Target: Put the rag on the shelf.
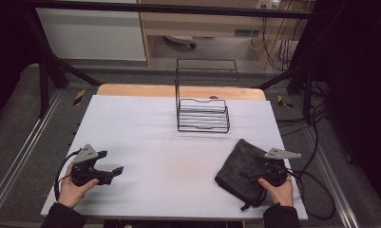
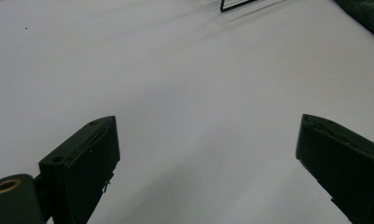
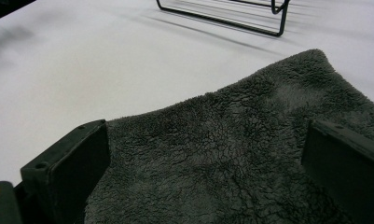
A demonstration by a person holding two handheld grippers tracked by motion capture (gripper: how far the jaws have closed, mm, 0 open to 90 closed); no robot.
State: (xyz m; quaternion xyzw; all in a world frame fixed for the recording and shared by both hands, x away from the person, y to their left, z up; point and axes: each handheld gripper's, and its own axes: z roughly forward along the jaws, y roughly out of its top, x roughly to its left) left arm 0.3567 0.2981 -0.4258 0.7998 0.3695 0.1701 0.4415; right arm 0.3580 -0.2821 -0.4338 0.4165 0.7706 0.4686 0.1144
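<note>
White table [image 1: 145, 137], both tongs released, right tongs [image 3: 205, 158] over grey towel [image 3: 250, 140], towel's near edge hidden, left tongs [image 2: 208, 154] empty

Cloth [image 1: 240, 168] lies right of table [image 1: 145, 142], rack [image 1: 202, 114] behind.

On the table [image 1: 145, 137] are 1 dark fleece cloth [image 1: 238, 166], 1 black wire rack [image 1: 202, 116] and 2 hand-held grippers.

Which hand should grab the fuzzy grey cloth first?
Probably the right. The right gripper hangs over the cloth, jaws open on either side of its pile. The left gripper is open over bare table, far from it.
</note>
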